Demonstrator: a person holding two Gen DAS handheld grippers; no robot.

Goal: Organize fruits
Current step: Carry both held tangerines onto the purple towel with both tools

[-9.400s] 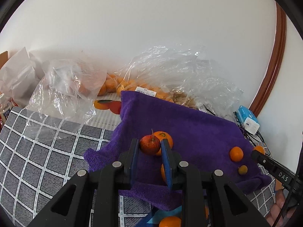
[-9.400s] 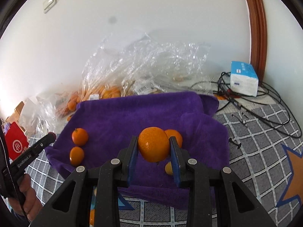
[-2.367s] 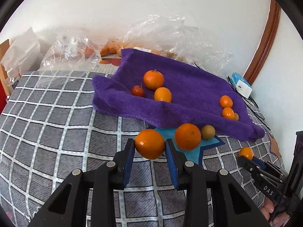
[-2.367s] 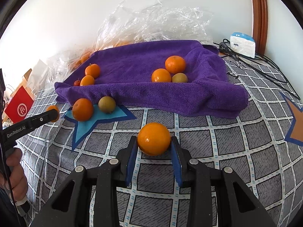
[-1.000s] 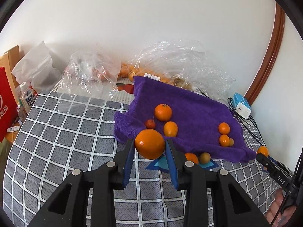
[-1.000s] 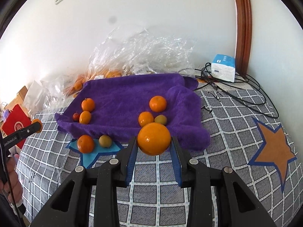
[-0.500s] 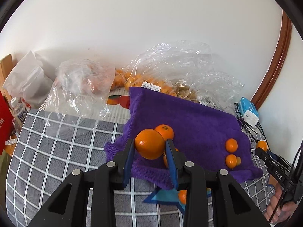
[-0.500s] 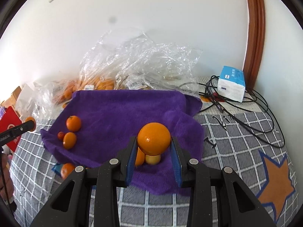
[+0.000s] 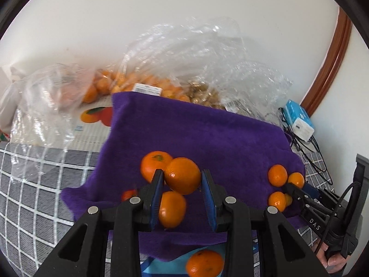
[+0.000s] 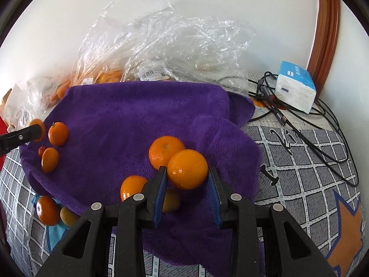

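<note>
on the left side, the left gripper (image 9: 182, 185) is clamped on a round glossy orange (image 9: 182, 176), both blue pads pressed to its flanks, and it hangs over the near-left part of the fuzzy purple towel (image 9: 207, 133). right behind it, touching or nearly so in this view, sits a stem-topped orange (image 9: 153, 162); below the jaws lies an oval smaller orange (image 9: 171, 209), with a tiny red fruit (image 9: 128, 194) just left of that. so the landing spot is crowded: open towel lies farther back and toward the middle, while the near towel edge drops to the grey checked cover (image 9: 34, 184).

moving right, the middle of the towel is bare, the best free room for either hand.

on the right side, the right gripper (image 10: 187, 182) is closed on a second round orange (image 10: 187, 169), over the towel's right-hand cluster. a dimpled orange (image 10: 165, 154) sits just behind it, a paler small fruit (image 10: 170, 199) beneath the jaws, another orange (image 10: 132, 187) to its left. beyond, the towel's folded right edge (image 10: 244, 138) is near, then black cables (image 10: 311, 124) and a blue-and-white packet (image 10: 296, 86).
</note>
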